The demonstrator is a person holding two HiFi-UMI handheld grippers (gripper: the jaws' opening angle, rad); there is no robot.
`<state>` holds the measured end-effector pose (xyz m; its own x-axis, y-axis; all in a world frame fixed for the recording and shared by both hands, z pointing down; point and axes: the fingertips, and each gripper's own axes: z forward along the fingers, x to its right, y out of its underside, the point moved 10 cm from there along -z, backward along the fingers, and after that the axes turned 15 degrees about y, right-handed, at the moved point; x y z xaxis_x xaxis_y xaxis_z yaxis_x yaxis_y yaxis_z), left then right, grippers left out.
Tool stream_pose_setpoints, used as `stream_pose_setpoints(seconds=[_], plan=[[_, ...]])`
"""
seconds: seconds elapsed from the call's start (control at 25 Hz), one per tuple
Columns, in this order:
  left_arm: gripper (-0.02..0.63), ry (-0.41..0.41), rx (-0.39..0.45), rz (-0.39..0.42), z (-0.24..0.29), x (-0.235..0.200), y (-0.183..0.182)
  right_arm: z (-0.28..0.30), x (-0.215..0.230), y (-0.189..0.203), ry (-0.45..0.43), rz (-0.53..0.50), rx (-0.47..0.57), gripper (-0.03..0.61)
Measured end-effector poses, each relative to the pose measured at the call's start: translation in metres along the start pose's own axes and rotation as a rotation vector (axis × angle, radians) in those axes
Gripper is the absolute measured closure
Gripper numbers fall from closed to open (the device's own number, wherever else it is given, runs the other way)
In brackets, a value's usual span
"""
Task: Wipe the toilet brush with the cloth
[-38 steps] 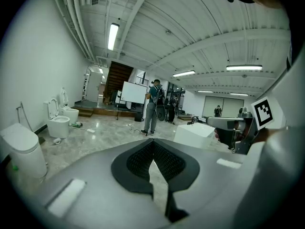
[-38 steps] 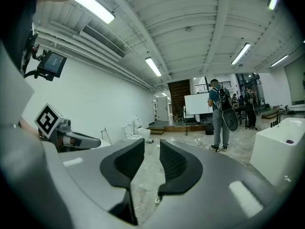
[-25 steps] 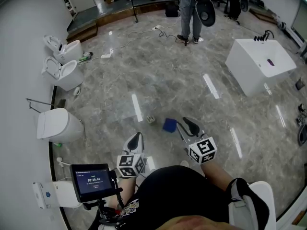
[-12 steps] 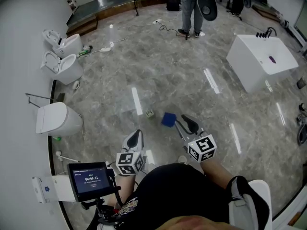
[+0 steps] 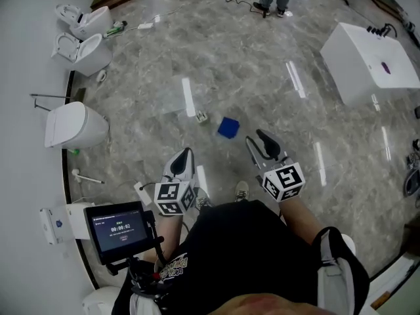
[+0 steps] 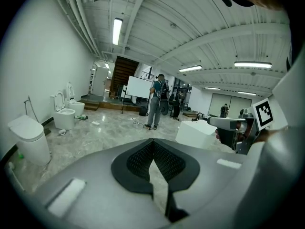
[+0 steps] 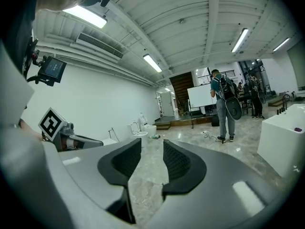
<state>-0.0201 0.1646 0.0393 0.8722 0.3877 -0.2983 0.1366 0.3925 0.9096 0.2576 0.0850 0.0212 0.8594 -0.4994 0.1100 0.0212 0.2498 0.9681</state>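
One blue cloth lies on the marbled floor.

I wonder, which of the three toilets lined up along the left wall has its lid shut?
The nearest toilet has its lid down; the middle toilet and the far toilet both stand with lids raised.

- Head view: bright, even overhead light. The polished floor carries long white glare streaks at the centre and the right.
- Shadows are faint and soft, pooled close under the toilet at the left.
- The edges bow outward, and the left wall curves.
- Gripper views: round fisheye frames with black corners. The ceiling tube lights burn out white.
- The left gripper goes soft toward the bottom edge, while the far room stays sharp.
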Motion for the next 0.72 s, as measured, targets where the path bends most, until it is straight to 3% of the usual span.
stream_pose_setpoints(seconds=[0.28,0.4,0.44,0.52,0.6,0.72], plan=[[0.612,-0.021,-0.008,-0.052,0.007,0.009,-0.004,0.017,0.009,-0.010,-0.050,0.004,-0.008,0.419],[0.612,0.039,0.008,-0.110,0.011,0.012,-0.011,0.027,0.010,-0.015,-0.088,0.009,-0.004,0.413],[0.612,0.110,0.015,-0.127,0.013,0.014,-0.012,0.029,0.009,-0.016,-0.097,0.014,0.002,0.410],[0.612,0.358,0.023,-0.186,0.017,0.027,-0.015,0.029,0.009,-0.017,-0.128,0.050,0.032,0.394],[0.612,0.580,0.032,-0.215,0.023,0.046,-0.019,0.022,0.010,-0.022,-0.215,0.146,0.075,0.377],[0.603,0.713,0.002,-0.147,0.029,0.065,-0.027,0.019,0.000,-0.030,-0.417,0.353,0.078,0.373]])
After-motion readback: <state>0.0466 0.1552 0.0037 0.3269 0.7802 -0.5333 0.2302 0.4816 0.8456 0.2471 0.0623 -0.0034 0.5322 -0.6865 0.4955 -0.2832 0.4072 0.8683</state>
